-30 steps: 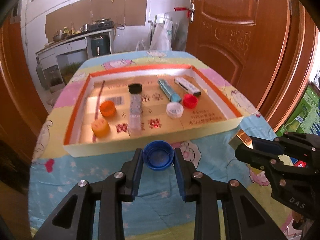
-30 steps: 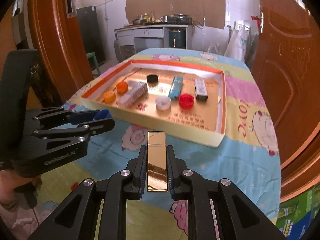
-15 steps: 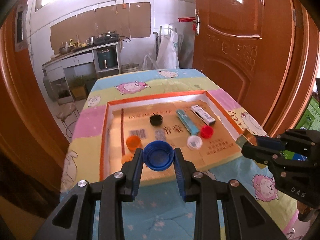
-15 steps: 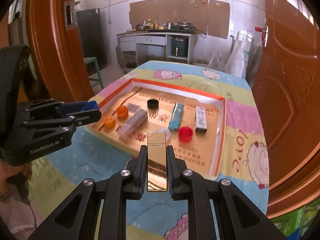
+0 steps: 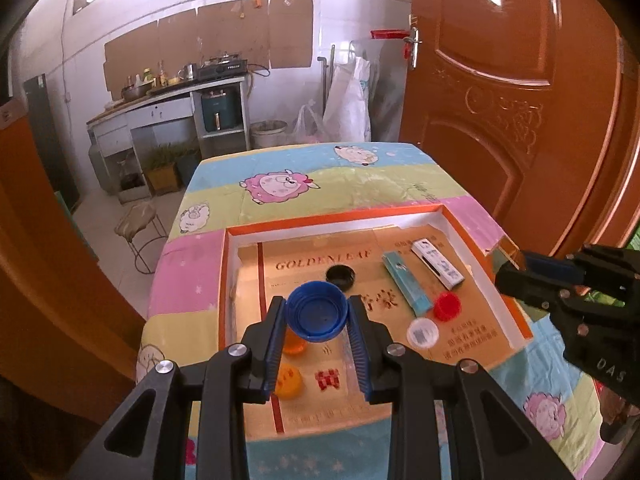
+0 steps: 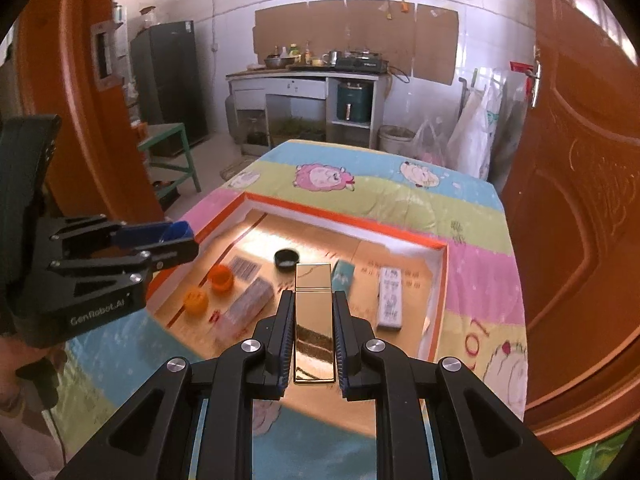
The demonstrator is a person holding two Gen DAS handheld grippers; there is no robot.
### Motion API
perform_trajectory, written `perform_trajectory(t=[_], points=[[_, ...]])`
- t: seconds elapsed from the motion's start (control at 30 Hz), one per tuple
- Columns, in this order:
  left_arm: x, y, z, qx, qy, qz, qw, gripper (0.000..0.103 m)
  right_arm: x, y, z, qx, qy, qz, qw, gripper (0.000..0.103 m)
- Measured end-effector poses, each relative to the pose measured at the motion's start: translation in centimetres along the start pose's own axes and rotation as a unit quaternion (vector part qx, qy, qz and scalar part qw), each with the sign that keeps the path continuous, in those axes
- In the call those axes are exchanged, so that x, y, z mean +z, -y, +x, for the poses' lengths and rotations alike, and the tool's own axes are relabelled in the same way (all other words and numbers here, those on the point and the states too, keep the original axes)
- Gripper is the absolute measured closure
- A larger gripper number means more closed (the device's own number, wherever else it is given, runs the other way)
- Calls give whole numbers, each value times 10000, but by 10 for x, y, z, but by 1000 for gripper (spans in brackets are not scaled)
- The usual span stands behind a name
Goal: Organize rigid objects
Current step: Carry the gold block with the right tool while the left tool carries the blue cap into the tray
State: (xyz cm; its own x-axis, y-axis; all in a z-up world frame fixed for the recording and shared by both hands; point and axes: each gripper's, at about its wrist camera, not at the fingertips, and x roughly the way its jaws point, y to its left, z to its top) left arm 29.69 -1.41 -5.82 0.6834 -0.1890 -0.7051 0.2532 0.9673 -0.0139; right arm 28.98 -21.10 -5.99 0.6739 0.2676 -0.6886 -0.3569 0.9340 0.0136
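My left gripper (image 5: 317,316) is shut on a blue bottle cap (image 5: 316,311) and holds it above the left part of the orange-rimmed cardboard tray (image 5: 344,218). My right gripper (image 6: 314,320) is shut on a shiny gold rectangular box (image 6: 314,320) and holds it above the tray's middle (image 6: 344,220). The right gripper also shows in the left wrist view (image 5: 516,268), over the tray's right rim. The left gripper shows in the right wrist view (image 6: 176,240), over the tray's left rim.
In the tray lie a black cap (image 5: 340,275), two orange caps (image 6: 221,278), a red cap (image 5: 447,306), a white cap (image 5: 422,333), a teal box (image 5: 406,282), a white box (image 5: 438,264) and a clear box (image 6: 246,306). Wooden doors (image 5: 516,92) flank the table (image 5: 320,176).
Both grippers rose and moved forward from the table's near edge to above the tray, each still holding its object. The view now looks down into the tray.
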Motion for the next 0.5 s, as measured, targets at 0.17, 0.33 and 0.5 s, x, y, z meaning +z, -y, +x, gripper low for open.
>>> perform_trajectory(t=[0.17, 0.33, 0.5], points=[[16, -13, 19, 40, -140, -161, 9998, 72, 22, 23, 26, 45, -143, 249, 9996, 85], [26, -27, 39, 58, -279, -341, 9990, 72, 37, 39, 49, -23, -303, 276, 9992, 85], [29, -37, 59, 75, -434, -478, 9979, 72, 48, 48, 71, -51, -468, 239, 9986, 85]])
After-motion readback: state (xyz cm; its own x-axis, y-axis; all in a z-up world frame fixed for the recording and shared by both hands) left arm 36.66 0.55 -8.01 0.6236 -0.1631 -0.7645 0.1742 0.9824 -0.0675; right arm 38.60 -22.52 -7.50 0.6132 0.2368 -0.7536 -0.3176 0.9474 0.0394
